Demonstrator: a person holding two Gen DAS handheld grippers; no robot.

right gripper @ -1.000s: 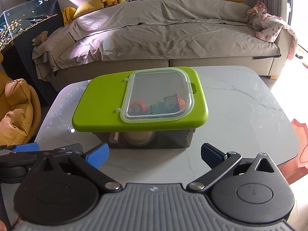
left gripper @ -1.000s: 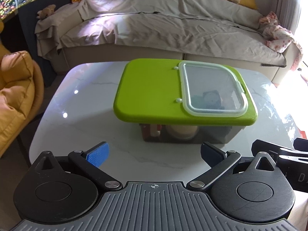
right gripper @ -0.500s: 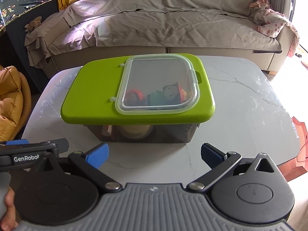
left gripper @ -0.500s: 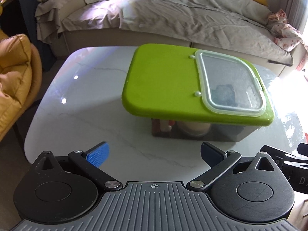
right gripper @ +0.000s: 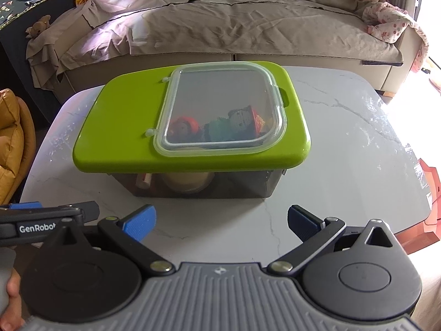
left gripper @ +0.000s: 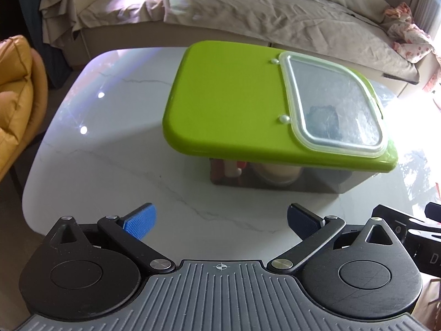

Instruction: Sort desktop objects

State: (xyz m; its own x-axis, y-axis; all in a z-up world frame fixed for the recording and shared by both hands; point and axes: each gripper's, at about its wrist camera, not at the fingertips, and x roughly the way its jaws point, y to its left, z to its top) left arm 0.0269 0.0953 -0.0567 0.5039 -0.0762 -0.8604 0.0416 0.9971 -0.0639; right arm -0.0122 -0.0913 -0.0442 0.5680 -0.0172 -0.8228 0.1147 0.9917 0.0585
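Storage box point(right gripper: 204, 184): smoky translucent body, standing on the marble table point(right gripper: 344, 143), near the middle, closer to the sofa side than to the grippers.
Green lid point(right gripper: 124, 127): seated on the box, overhanging its walls on all visible sides; rounded corners.
Clear hatch point(right gripper: 220, 110): set into the right part of the green lid, shut flat, two small pale hinge knobs along its left edge; latch notch on the right edge.
Toys point(right gripper: 234, 127): seen through the hatch from the right wrist view, a red-hatted figure beside a green-and-red one; in the left wrist view only a bluish blur under glare.
Cream round container point(right gripper: 187, 182): inside the box, against the near wall, with a pale stick-like piece just left of it.
Left gripper point(left gripper: 219, 222): jaws spread wide, nothing between them, hovering over the near table edge, well apart from the box; blue pad point(left gripper: 139, 222) on one finger.
Right gripper point(right gripper: 220, 222): jaws likewise spread wide and empty, aimed at the box front, apart from it.
Left gripper body in right view: black bar marked "GenRobot" at the left edge.
Sofa point(right gripper: 234, 27): behind the table, draped in a beige cover.
Yellow armchair point(left gripper: 13, 96): left of the table.
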